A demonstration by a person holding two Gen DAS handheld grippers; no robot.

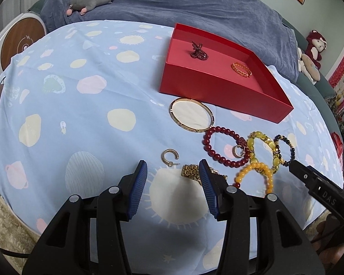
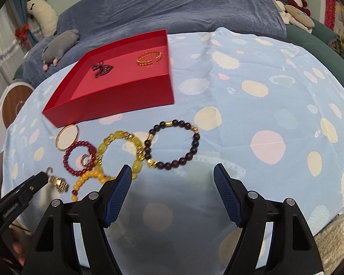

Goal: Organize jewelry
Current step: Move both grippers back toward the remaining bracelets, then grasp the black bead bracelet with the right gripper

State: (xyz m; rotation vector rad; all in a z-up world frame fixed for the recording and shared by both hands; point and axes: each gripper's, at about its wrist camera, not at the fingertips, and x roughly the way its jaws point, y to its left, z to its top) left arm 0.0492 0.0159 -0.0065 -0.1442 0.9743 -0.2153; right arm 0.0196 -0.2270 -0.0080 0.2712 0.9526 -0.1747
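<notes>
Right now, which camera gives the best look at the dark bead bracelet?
The right wrist view: the dark bead bracelet lies whole and unobstructed just ahead of the fingers. In the left wrist view it sits near the right edge, smaller, its lower part hidden behind the right gripper.

Partly hidden and blurred jewelry

The gold watch band (image 1: pixel 190 171) runs behind the left gripper's (image 1: pixel 173 171) right finger (image 1: pixel 207 183), so its far end is covered. In the right wrist view that band (image 2: pixel 59 183) is smeared by blur, and the orange bead bracelet (image 2: pixel 89 178) passes behind the right gripper's (image 2: pixel 170 178) left finger (image 2: pixel 119 190). The small earring (image 2: pixel 86 159) inside the red bead bracelet (image 2: pixel 80 158) is too small to make out.
</notes>
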